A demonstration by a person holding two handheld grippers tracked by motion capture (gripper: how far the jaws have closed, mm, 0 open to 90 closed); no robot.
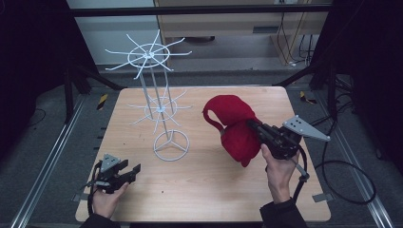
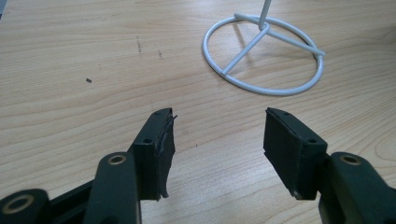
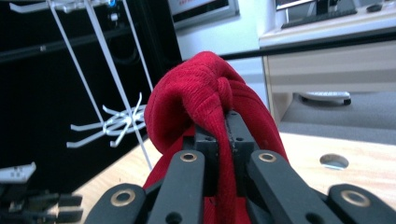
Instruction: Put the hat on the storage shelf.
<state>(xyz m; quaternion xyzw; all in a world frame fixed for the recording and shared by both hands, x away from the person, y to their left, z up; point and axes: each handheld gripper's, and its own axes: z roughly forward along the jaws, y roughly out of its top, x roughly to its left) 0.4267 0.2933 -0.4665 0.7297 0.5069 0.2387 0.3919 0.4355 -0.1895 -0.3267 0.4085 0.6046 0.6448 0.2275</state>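
A red knitted hat (image 1: 235, 126) hangs above the right half of the wooden table (image 1: 204, 190), its fabric pinched in my right gripper (image 1: 254, 127), which is shut on it. Up close in the right gripper view the hat (image 3: 205, 100) bunches over the closed jaws of the right gripper (image 3: 223, 122). A white wire rack (image 1: 157, 102) with spoke-like hooks stands left of centre on a ring base (image 2: 264, 56). My left gripper (image 1: 133, 172) rests low near the table's front left, open with nothing between its fingers (image 2: 156, 144); the left gripper (image 2: 217, 140) points toward the ring base.
Black frame bars and a cable (image 1: 347, 183) lie off the table's right side. A round hole (image 3: 334, 161) in the tabletop shows in the right gripper view. Bare wood lies between the rack base and the front edge.
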